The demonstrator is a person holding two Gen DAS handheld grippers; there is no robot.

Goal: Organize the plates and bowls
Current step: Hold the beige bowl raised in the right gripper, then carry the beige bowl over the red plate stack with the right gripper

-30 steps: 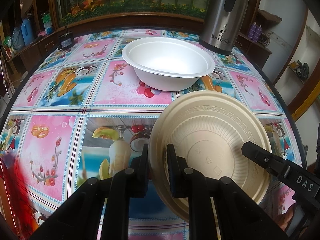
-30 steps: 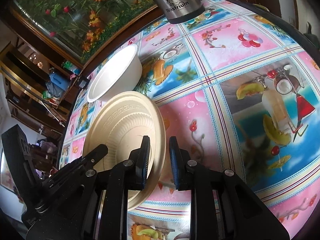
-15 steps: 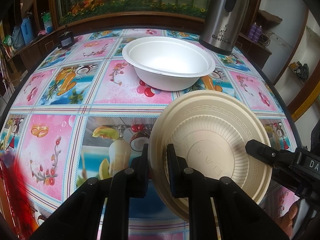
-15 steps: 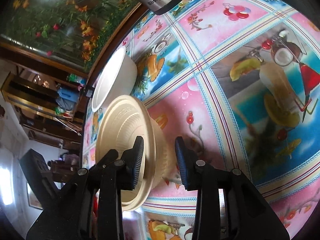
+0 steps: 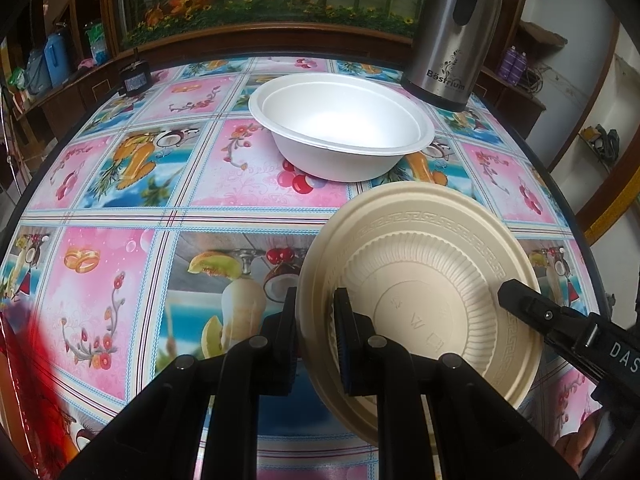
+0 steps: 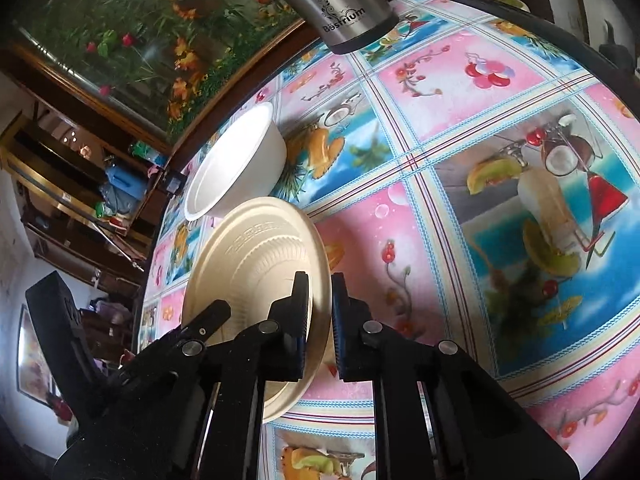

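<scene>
beige plate (image 5: 436,280) rim clamped in left gripper (image 5: 316,320), right gripper (image 6: 320,312) pinching opposite rim

The left part of the bench (image 5: 120,216) is lying bare, giving a gripper wide room to pass over the patterned cloth. The white bowl (image 5: 340,132) is standing toward the far middle, and the steel flask (image 5: 456,28) is rising tall just beyond it to the right, blocking that far corner. The beige plate (image 5: 420,292) is tilting up at the near right, filling the room between the left gripper (image 5: 316,332) and the right gripper (image 6: 320,320), both clamping its rim. A narrow strip of cloth is showing between bowl and plate. In the right wrist view, the bench (image 6: 500,208) right of the plate is lying open.
</scene>
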